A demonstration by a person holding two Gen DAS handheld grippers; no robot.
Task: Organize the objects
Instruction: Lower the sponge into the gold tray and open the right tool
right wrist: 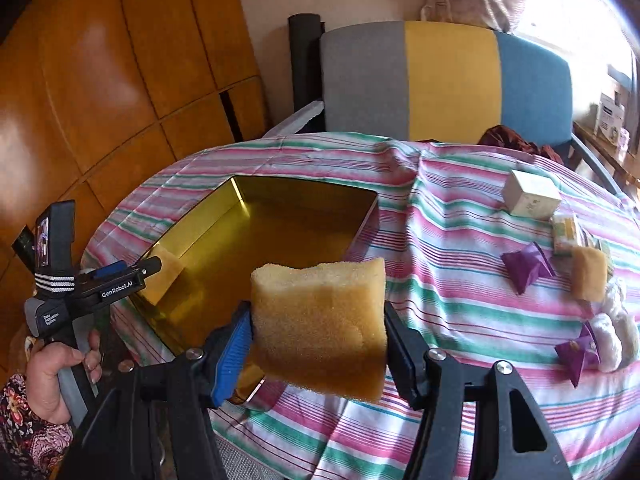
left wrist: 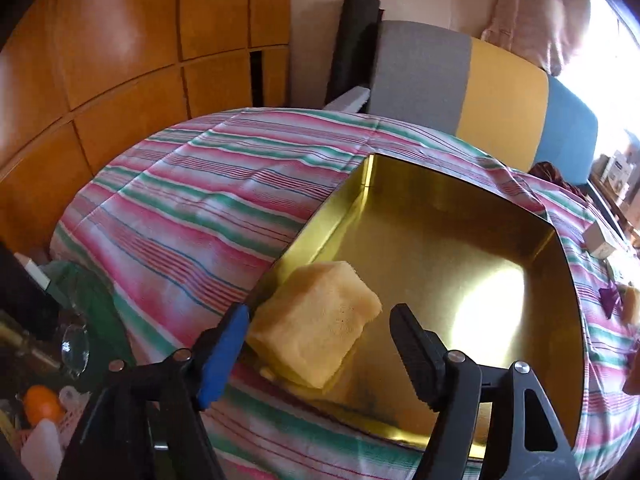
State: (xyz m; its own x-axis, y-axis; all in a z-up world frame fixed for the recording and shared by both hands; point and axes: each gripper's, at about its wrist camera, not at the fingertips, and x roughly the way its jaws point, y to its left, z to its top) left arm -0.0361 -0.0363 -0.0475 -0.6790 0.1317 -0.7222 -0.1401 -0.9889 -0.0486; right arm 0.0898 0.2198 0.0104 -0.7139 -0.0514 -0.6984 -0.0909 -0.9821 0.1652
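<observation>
A gold tin (left wrist: 460, 168) lies open on the striped cloth. In its near left corner rests a yellow sponge (left wrist: 316, 320), between the fingers of my left gripper (left wrist: 320, 314). That gripper is open: the black finger stands clear of the sponge and the blue pad (left wrist: 224, 352) is just beside it. In the right wrist view the left gripper (right wrist: 150, 268) reaches over the tin's (right wrist: 304, 182) left rim, with that sponge (right wrist: 168, 268) at its tip. My right gripper (right wrist: 320, 346) is shut on a second yellow sponge (right wrist: 320, 328), held in the air above the tin's near right corner.
On the cloth to the right lie a white box (right wrist: 530, 198), two purple wrappers (right wrist: 526, 266), a small sponge piece (right wrist: 588, 276), a yellow-green pack (right wrist: 568, 234) and white cotton (right wrist: 616, 336). A grey, yellow and blue chair back (right wrist: 440, 80) stands behind the table. Wooden cabinets fill the left.
</observation>
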